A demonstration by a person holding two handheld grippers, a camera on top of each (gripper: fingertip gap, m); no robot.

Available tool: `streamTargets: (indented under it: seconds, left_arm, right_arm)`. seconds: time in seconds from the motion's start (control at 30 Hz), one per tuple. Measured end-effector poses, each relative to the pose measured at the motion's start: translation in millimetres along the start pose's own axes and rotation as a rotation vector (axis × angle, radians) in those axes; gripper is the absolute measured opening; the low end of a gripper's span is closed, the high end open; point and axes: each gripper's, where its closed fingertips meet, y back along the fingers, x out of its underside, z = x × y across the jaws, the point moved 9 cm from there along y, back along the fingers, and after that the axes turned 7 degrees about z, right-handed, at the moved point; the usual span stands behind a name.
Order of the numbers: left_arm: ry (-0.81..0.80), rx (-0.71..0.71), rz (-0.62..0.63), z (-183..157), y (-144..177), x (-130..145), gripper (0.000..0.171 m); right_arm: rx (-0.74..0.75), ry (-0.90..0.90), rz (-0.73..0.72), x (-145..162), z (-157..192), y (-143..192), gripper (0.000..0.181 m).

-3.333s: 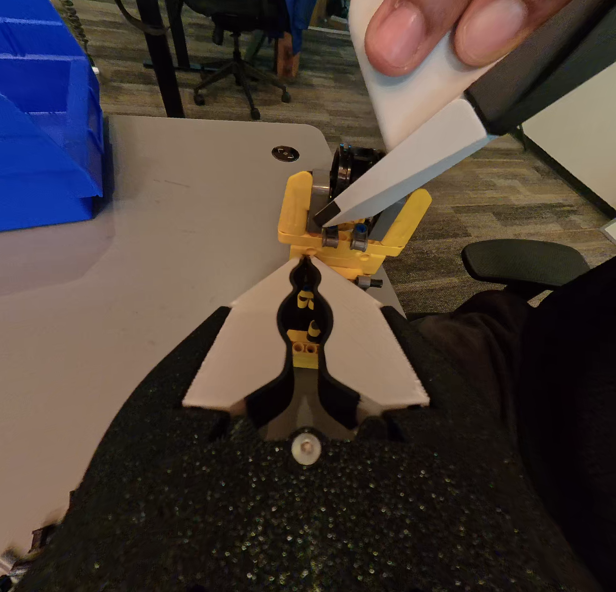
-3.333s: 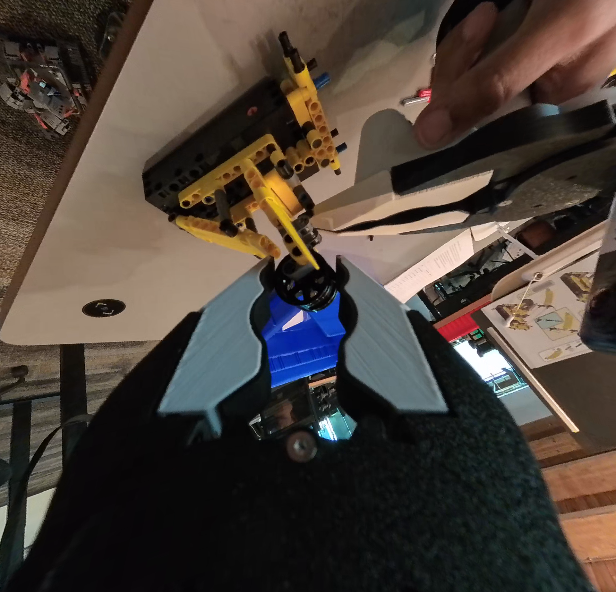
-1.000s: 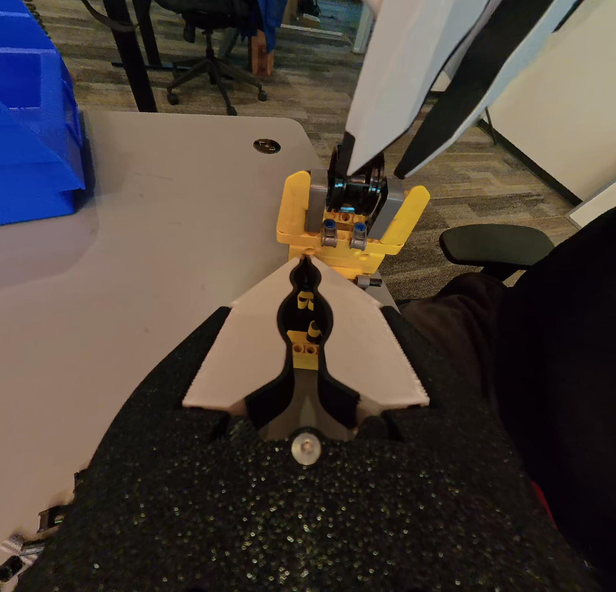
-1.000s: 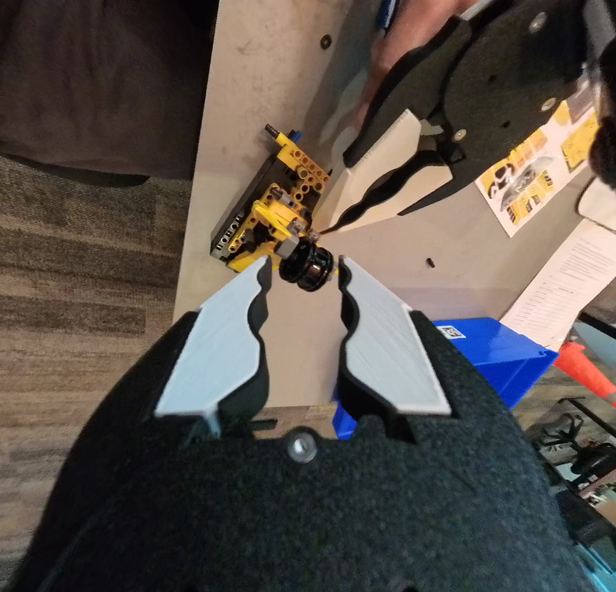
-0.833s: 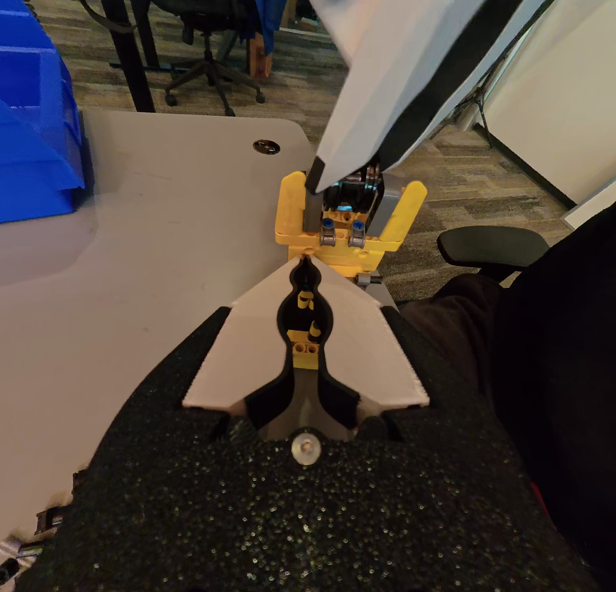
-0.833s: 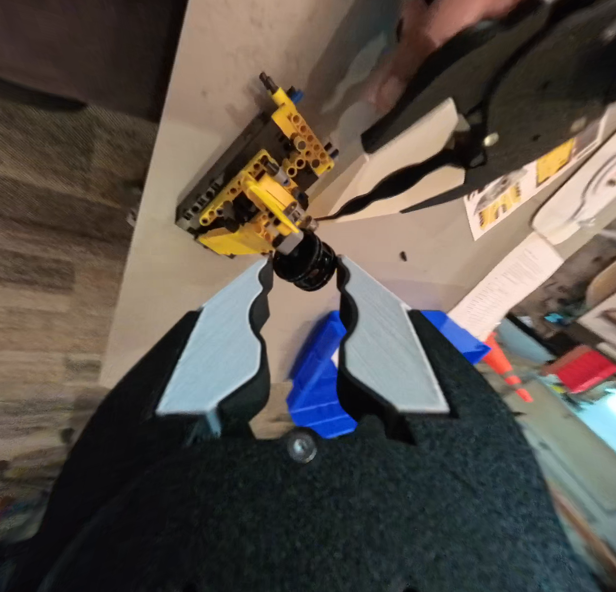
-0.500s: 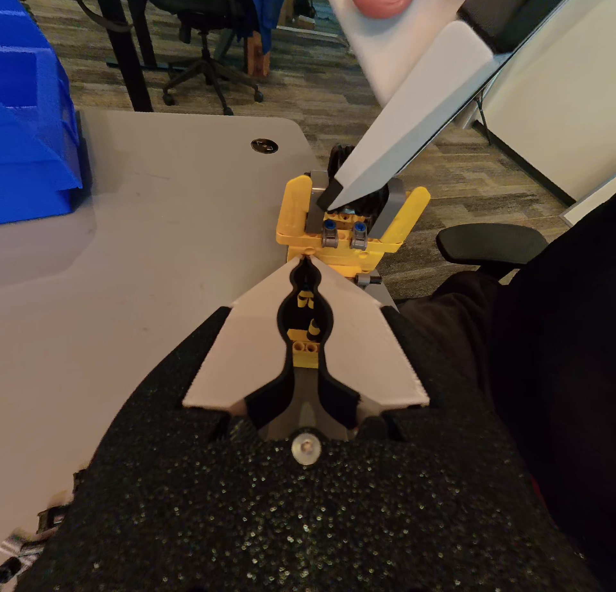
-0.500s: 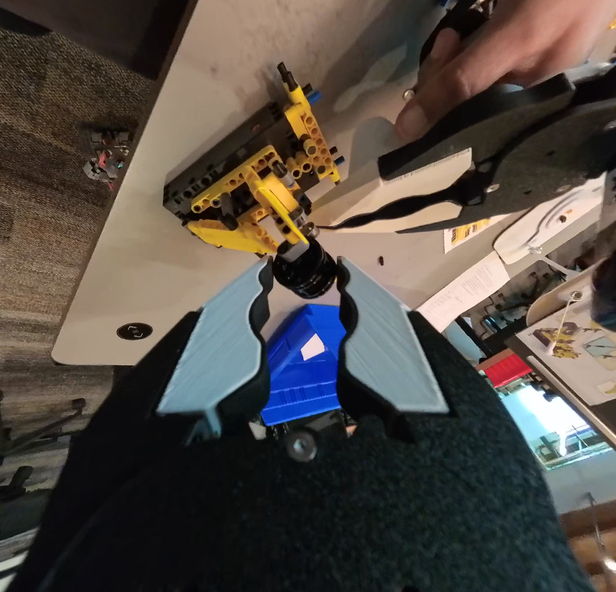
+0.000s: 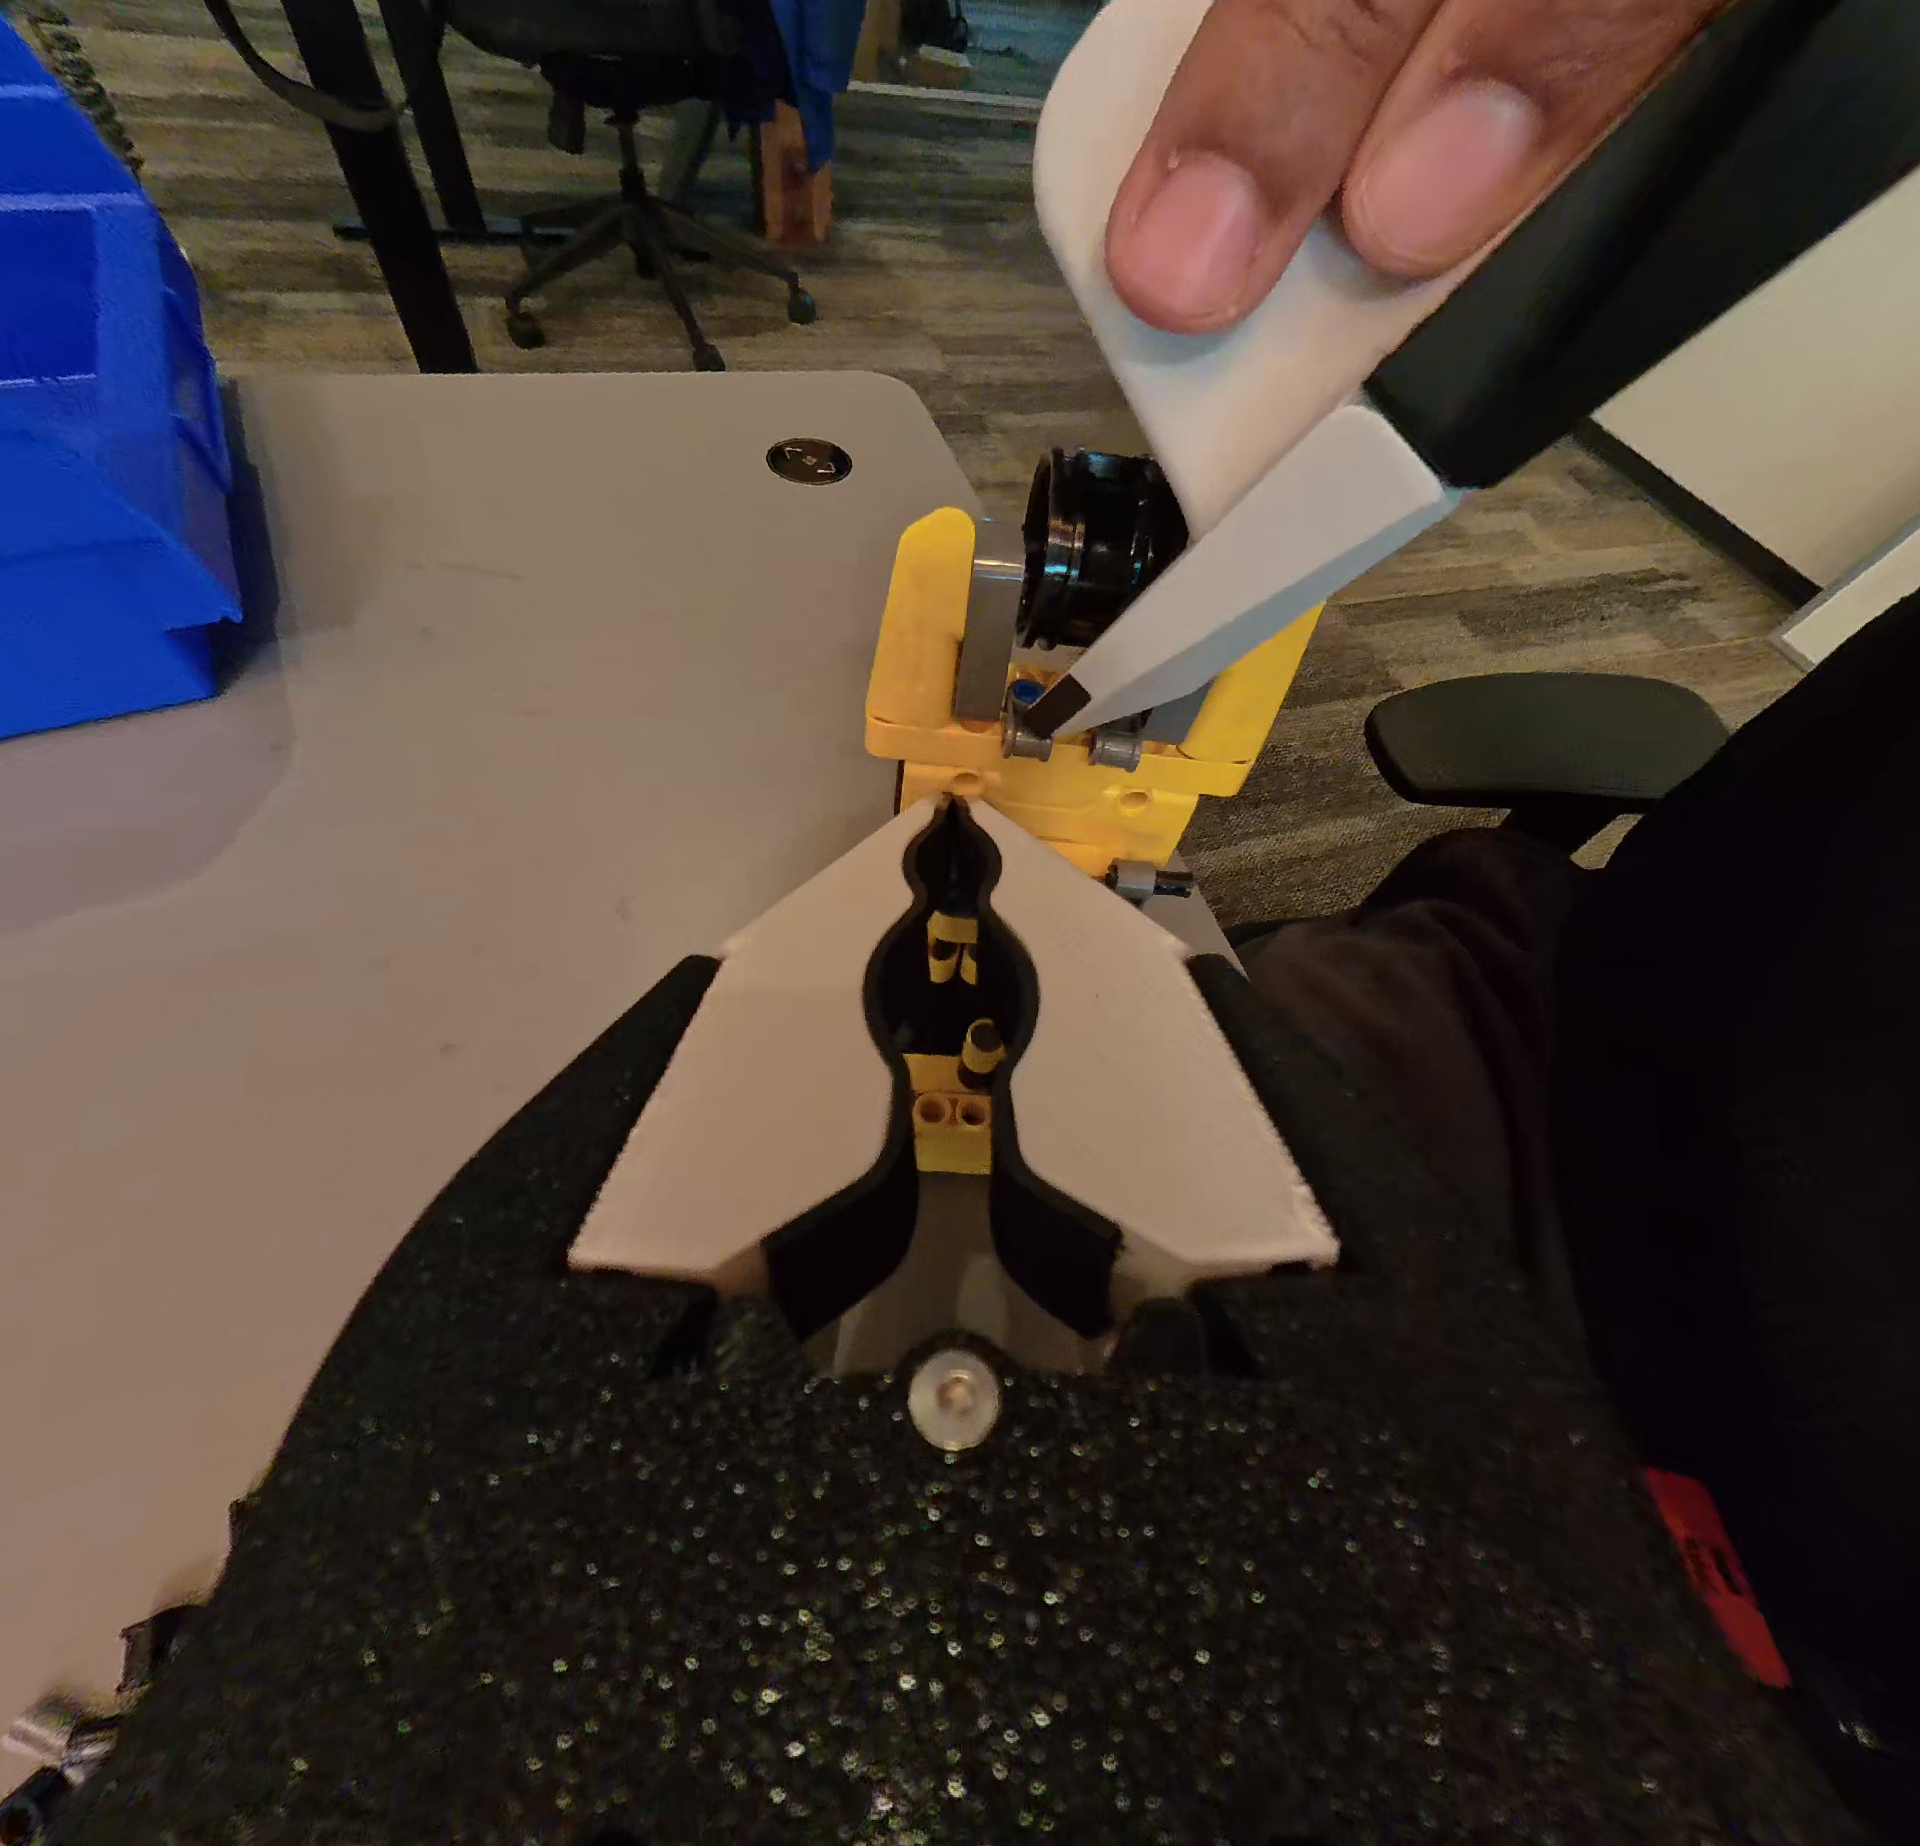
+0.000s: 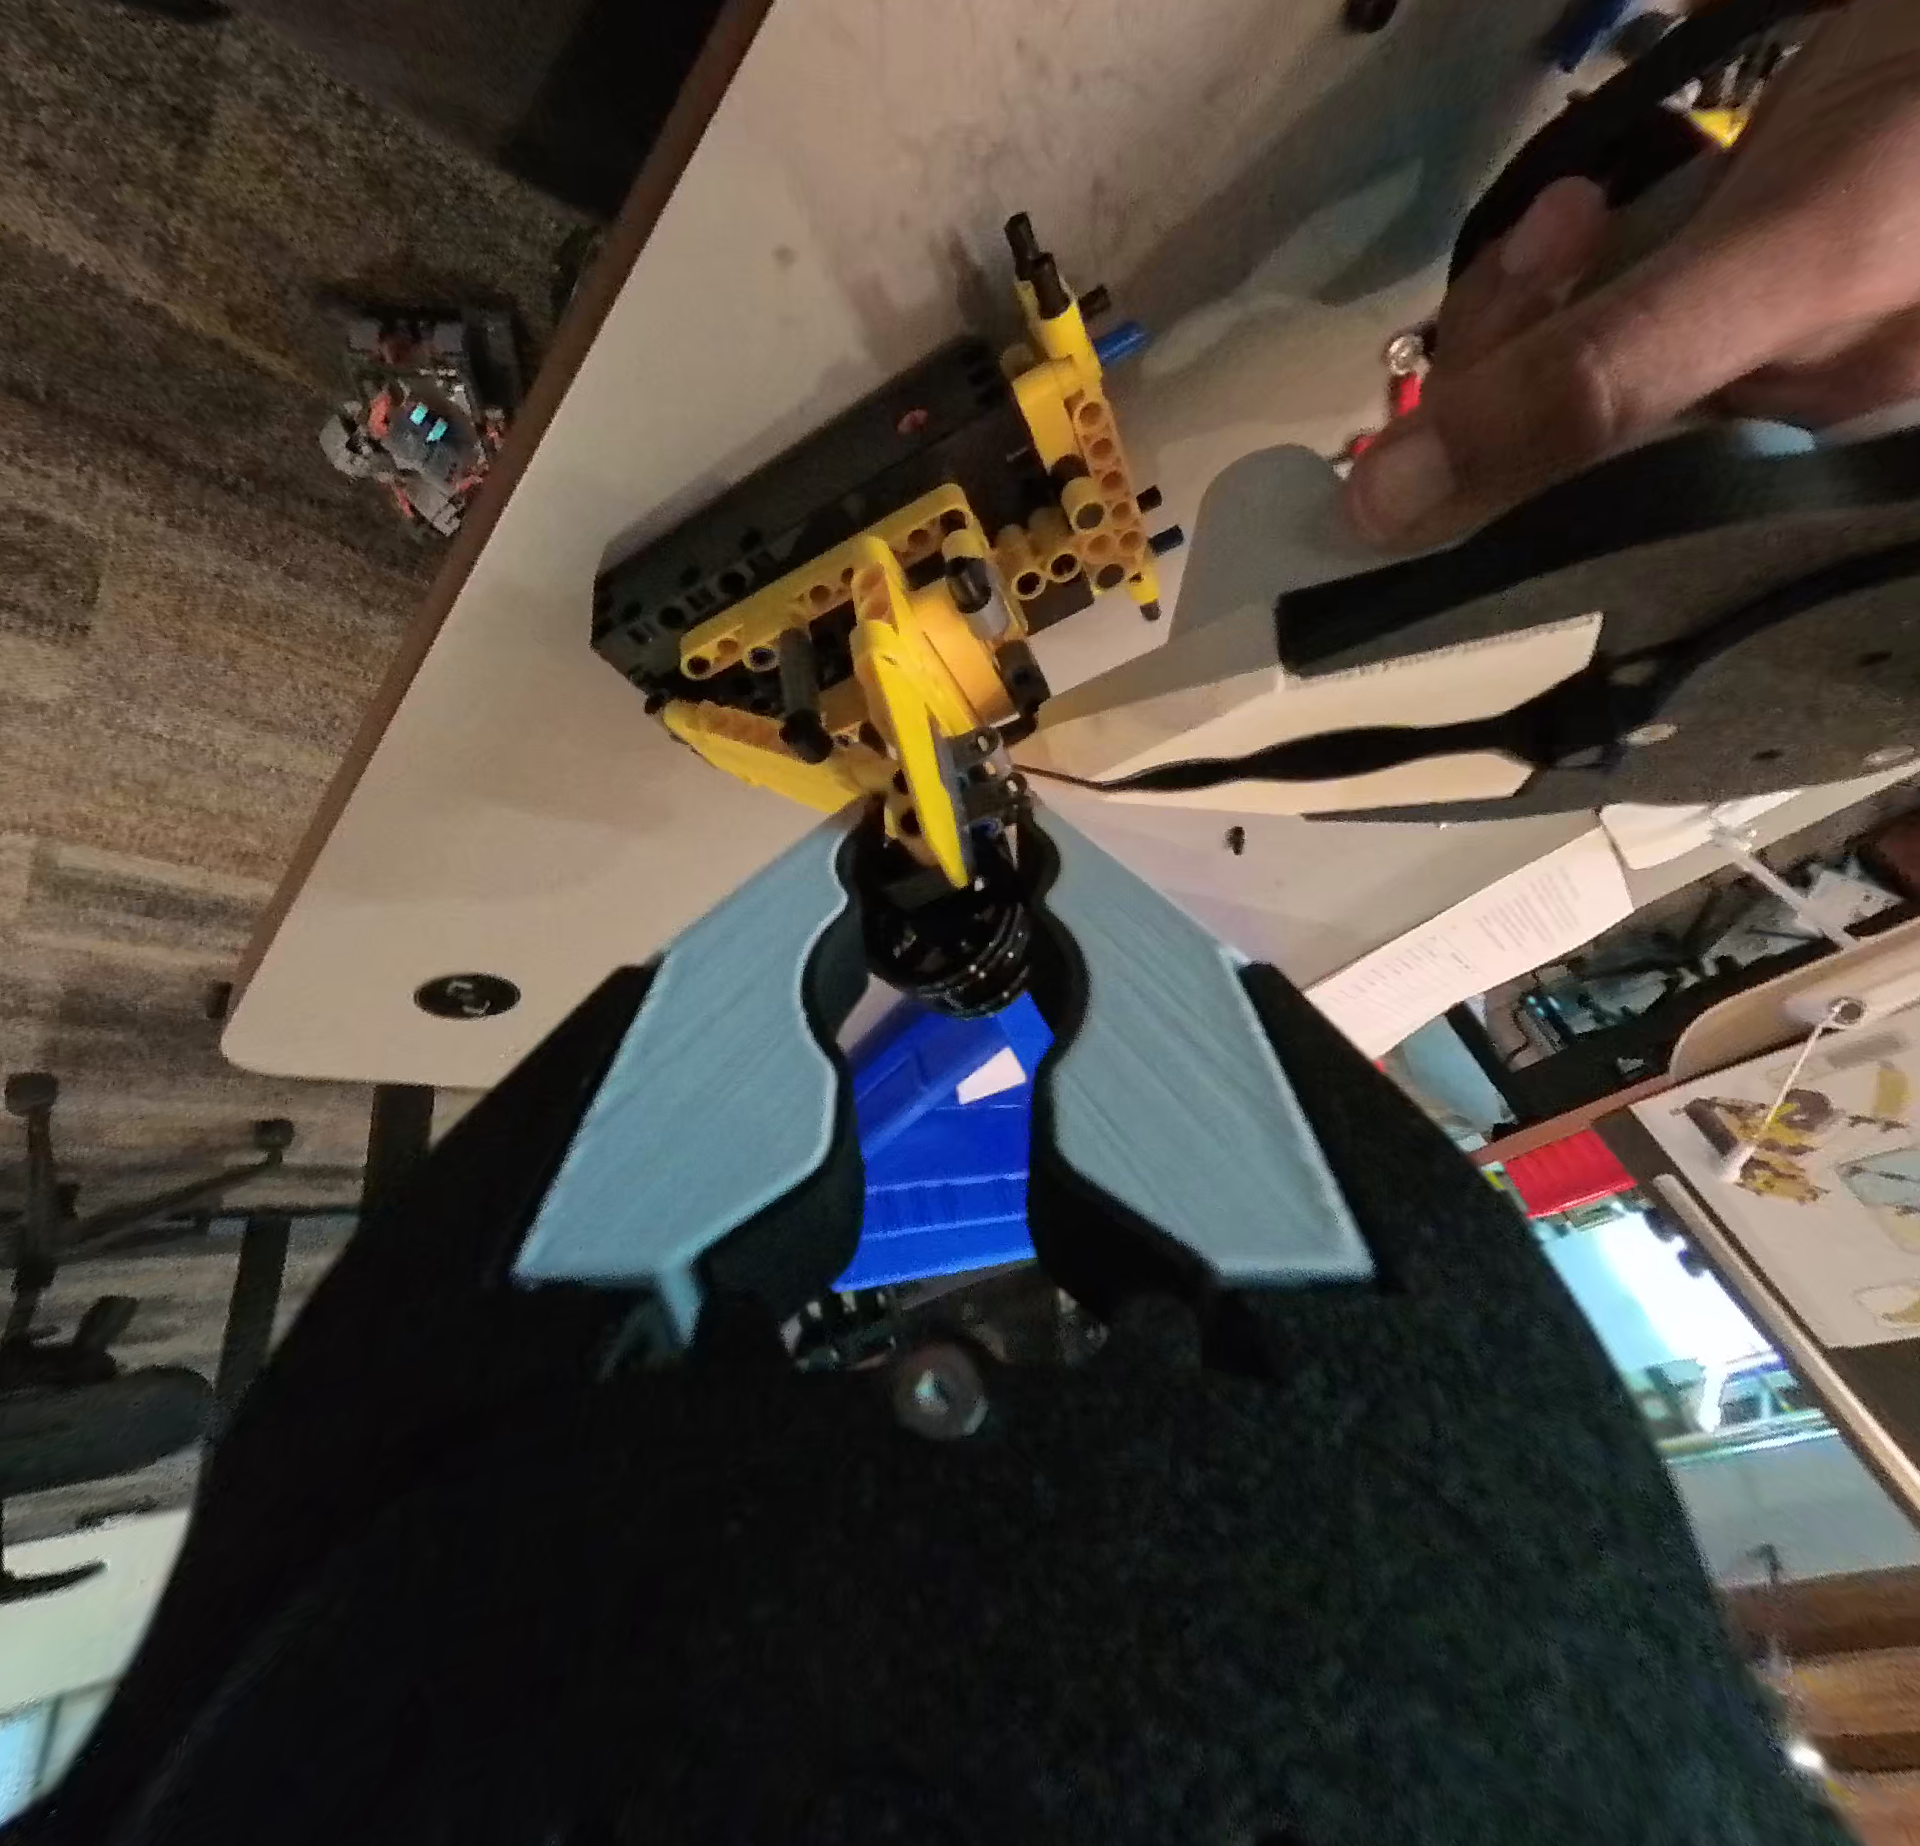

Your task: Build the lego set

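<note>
My left gripper (image 9: pixel 951 807) has white fingers and is shut on the near end of a yellow-and-black brick model (image 9: pixel 1081 757) that rests at the table's right edge. A black wheel (image 9: pixel 1096 544) sits on the model's far end between two yellow uprights. My right gripper (image 10: pixel 951 840) has blue-grey fingers and is shut on that wheel (image 10: pixel 956 934), which lies in the hollow between them. In the left wrist view its finger (image 9: pixel 1226 612) comes down from the upper right across the wheel, with a hand (image 9: pixel 1351 103) on it. In the right wrist view the model (image 10: pixel 883 601) and the left gripper (image 10: pixel 1049 752) show beyond.
The pale table (image 9: pixel 468 757) ends just right of the model, with a round grommet (image 9: pixel 808 461) near its far corner. A blue bin (image 9: pixel 94 446) stands far left. A chair armrest (image 9: pixel 1538 747) is at the right. Printed sheets (image 10: pixel 1818 1173) lie on a neighbouring desk. Less than 4 cm separates the two grippers' tips.
The right gripper swung around the wheel from above to the side and closed in; the wheel now sits deeper between its fingers. The left gripper and the model stayed put.
</note>
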Motion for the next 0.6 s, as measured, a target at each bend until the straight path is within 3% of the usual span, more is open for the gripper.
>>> streamTargets:
  seconds: [0.27, 0.4, 0.6]
  left_arm:
    - [0.042, 0.035, -0.006, 1, 2, 2, 0.0]
    - [0.046, 0.055, 0.007, -1, 6, 2, 0.0]
    - [0.037, 0.044, 0.011, -1, 6, 2, 0.0]
  right_arm:
    - [-0.161, 0.144, 0.099, -14, -20, 1, 0.02]
    - [-0.148, 0.242, 0.122, -29, -29, 3, 0.011]
    - [-0.202, 0.231, 0.139, -32, -36, 2, 0.011]
